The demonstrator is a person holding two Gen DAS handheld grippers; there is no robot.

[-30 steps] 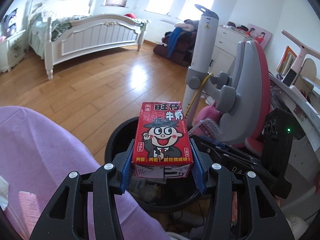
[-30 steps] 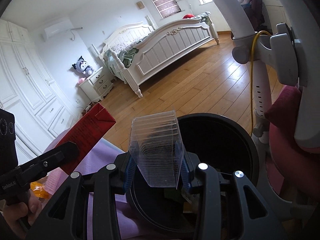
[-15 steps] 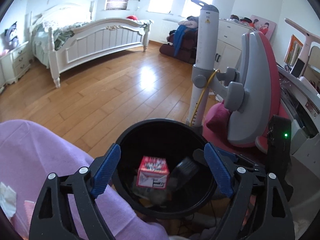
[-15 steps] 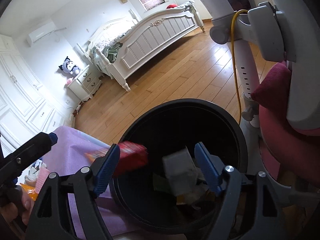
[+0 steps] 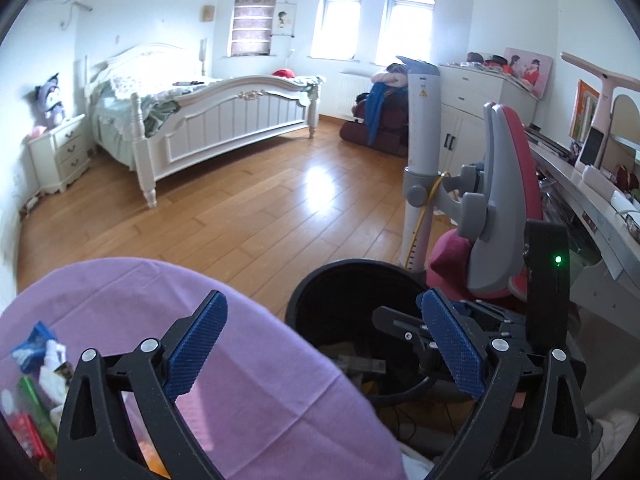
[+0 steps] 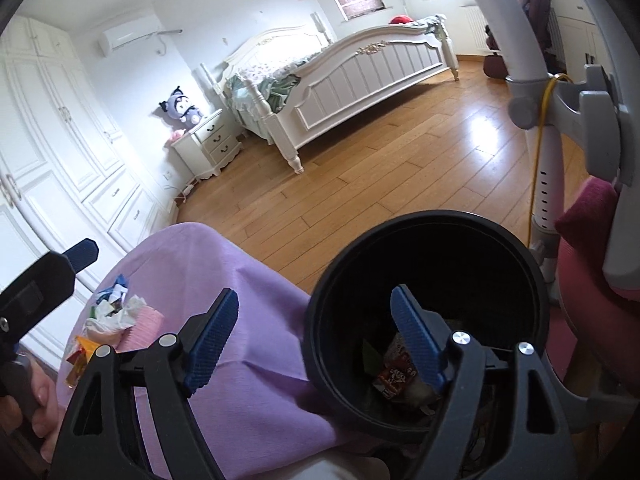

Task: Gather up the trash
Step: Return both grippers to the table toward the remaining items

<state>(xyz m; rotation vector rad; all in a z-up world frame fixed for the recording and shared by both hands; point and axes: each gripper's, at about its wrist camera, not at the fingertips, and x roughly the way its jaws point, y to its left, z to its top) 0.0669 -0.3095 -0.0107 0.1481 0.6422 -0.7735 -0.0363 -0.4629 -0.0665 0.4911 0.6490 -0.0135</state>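
The black round bin [image 6: 440, 218] stands beside the purple-covered table [image 6: 248, 360]. A red milk carton [image 6: 396, 376] lies inside it among other waste. My right gripper [image 6: 316, 296] hangs over the bin's near rim, its jaws opening with nothing between them. My left gripper [image 5: 320, 304] is above the table edge and the bin [image 5: 320, 280], jaws also opening and empty. A pile of wrappers and crumpled tissue [image 6: 116, 312] lies on the cloth at the left, also visible in the left wrist view as wrappers [image 5: 36, 360].
A pink and grey chair [image 5: 504, 200] and a white pole [image 5: 420, 140] with a yellow cable stand right behind the bin. A desk [image 5: 592, 200] runs along the right. Wooden floor and a white bed [image 5: 224, 120] lie beyond. A hand [image 6: 40, 400] holds the left gripper.
The left gripper let go of the red carton and the right one its clear plastic piece; both dropped into the bin. Both grippers opened, rose and drew back toward the table.
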